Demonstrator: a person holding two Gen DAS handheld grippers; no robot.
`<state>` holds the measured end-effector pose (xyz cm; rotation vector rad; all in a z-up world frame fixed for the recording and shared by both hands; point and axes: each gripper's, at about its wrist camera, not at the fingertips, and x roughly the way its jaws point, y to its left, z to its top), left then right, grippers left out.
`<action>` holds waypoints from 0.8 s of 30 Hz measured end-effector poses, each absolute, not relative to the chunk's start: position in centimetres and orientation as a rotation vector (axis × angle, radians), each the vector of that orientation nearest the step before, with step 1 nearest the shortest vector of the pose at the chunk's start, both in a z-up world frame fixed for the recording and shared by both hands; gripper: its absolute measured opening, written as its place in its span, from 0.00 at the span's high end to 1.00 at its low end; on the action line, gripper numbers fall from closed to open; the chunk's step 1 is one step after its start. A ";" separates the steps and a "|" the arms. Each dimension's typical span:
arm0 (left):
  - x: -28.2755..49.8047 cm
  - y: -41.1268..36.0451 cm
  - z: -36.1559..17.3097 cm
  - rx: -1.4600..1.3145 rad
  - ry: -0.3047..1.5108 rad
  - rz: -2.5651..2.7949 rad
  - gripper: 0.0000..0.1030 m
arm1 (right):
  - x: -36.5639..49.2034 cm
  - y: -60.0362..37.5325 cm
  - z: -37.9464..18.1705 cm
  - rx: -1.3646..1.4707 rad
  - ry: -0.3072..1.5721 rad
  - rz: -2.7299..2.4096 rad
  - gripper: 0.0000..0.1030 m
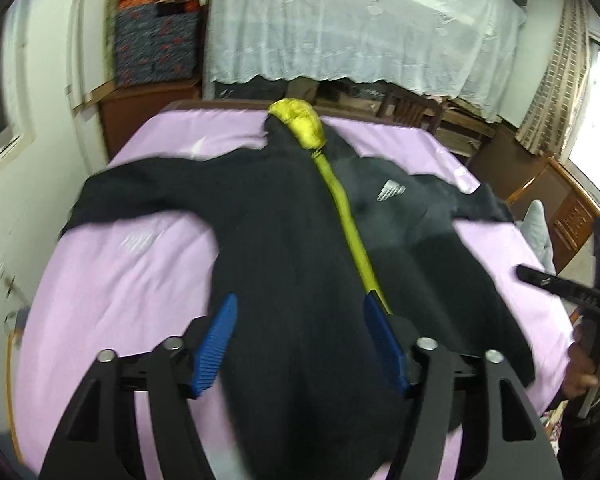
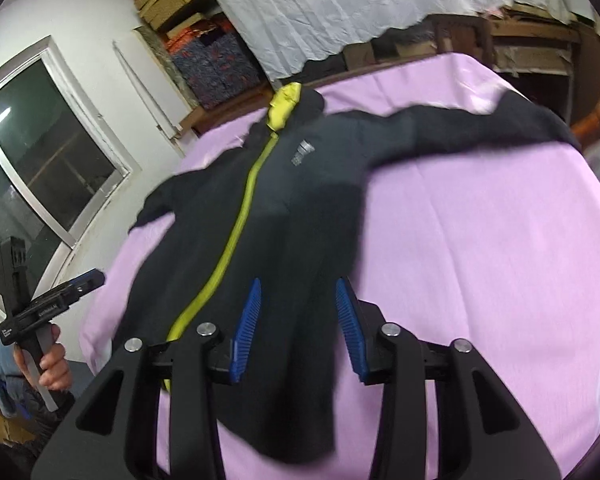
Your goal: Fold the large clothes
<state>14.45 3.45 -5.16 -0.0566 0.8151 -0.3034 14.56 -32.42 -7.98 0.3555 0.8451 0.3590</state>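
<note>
Left hand-held gripper [image 1: 300, 336]: jaws wide apart, empty, above hem of black jacket [image 1: 292, 220]. Right hand-held gripper [image 2: 298, 320]: likewise spread, holding nothing. Jacket: spread flat, apparently front up, sleeves out, yellow zip [image 2: 236, 236], on lilac-sheeted bed [image 2: 480, 240]

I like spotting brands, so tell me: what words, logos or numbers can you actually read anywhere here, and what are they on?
No text can be read with certainty.
Chest logo on the black jacket: a pale striped emblem, no letters legible.
White print on the left hand-held gripper, seen from the right wrist view: too small and blurred to read.
A small white label lower on that tool's body is also unreadable.
Patterned storage boxes: only pattern, no words visible.
</note>
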 end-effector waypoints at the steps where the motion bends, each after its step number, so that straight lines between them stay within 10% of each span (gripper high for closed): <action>1: 15.8 2.5 -5.2 -0.054 0.820 -0.318 0.32 | 15.9 -31.6 -7.8 0.356 0.852 0.382 0.62; 18: 30.2 -1.4 -14.1 0.020 1.065 -0.185 0.26 | 34.1 -32.8 -15.8 0.654 1.020 0.434 0.70; 24: 32.2 -1.9 -11.2 -0.045 1.047 -0.211 0.23 | 31.7 -43.7 -14.1 0.805 0.842 0.130 0.48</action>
